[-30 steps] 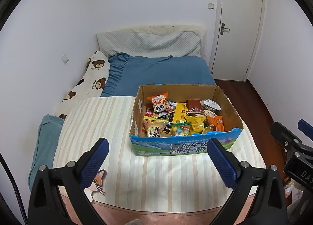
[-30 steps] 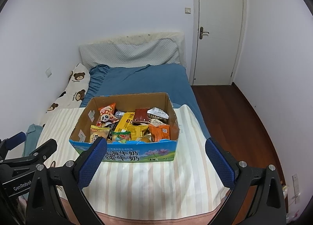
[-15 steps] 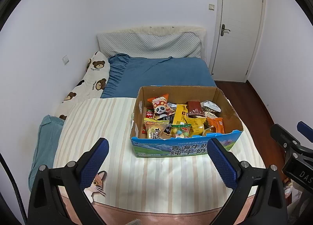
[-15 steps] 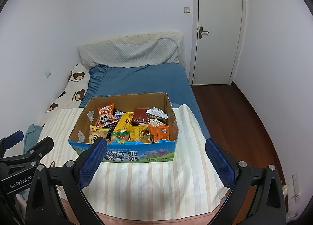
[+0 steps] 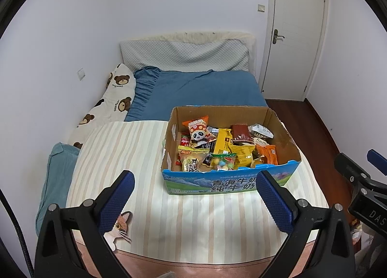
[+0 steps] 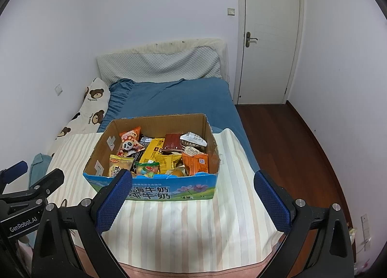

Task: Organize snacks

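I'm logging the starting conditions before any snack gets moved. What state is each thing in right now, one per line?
Left hand-held gripper: open, empty, short of the box.
Right hand-held gripper: open, empty, short of the box.
Cardboard box: open-topped, upright on the striped sheet.
Snack packets: jumbled in the box, unsorted.
Panda packet: propped atop the pile.
Door: shut.

Snack-filled open cardboard box (image 5: 229, 182) on bed

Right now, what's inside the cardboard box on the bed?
The cardboard box holds loose snack packets: a panda bag, yellow packets, an orange wrapper. Anything beneath them is covered.
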Demonstrator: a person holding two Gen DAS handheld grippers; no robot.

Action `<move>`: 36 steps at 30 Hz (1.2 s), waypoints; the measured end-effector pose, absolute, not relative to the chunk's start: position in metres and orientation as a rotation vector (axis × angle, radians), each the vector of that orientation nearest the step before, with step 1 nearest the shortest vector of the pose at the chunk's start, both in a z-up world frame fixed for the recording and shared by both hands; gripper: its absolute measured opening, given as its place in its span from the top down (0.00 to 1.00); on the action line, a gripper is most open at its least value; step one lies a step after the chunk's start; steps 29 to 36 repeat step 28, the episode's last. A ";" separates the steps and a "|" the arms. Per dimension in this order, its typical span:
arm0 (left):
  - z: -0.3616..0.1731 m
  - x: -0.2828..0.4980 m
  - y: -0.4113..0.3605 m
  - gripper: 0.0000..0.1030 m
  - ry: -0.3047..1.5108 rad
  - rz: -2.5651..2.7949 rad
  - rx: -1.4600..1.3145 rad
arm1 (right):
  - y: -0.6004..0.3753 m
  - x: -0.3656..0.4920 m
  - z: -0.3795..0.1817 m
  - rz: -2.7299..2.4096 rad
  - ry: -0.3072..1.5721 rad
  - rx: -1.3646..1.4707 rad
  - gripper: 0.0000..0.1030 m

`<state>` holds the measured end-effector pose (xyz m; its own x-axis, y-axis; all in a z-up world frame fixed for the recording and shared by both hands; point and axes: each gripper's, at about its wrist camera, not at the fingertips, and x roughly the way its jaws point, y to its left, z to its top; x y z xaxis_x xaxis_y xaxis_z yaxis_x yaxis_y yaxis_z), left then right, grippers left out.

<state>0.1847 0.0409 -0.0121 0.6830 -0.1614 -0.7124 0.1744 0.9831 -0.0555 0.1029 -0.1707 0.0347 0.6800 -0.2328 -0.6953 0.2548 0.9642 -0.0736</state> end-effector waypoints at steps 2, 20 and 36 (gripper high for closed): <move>-0.013 0.184 0.040 0.00 0.796 -0.191 0.016 | -0.171 0.104 0.035 -0.275 0.774 0.030 0.01; -0.010 0.181 0.040 0.00 0.789 -0.196 0.008 | -0.169 0.102 0.041 -0.273 0.762 0.035 0.01; -0.003 0.174 0.040 0.00 0.757 -0.186 0.004 | -0.168 0.100 0.041 -0.272 0.760 0.042 0.01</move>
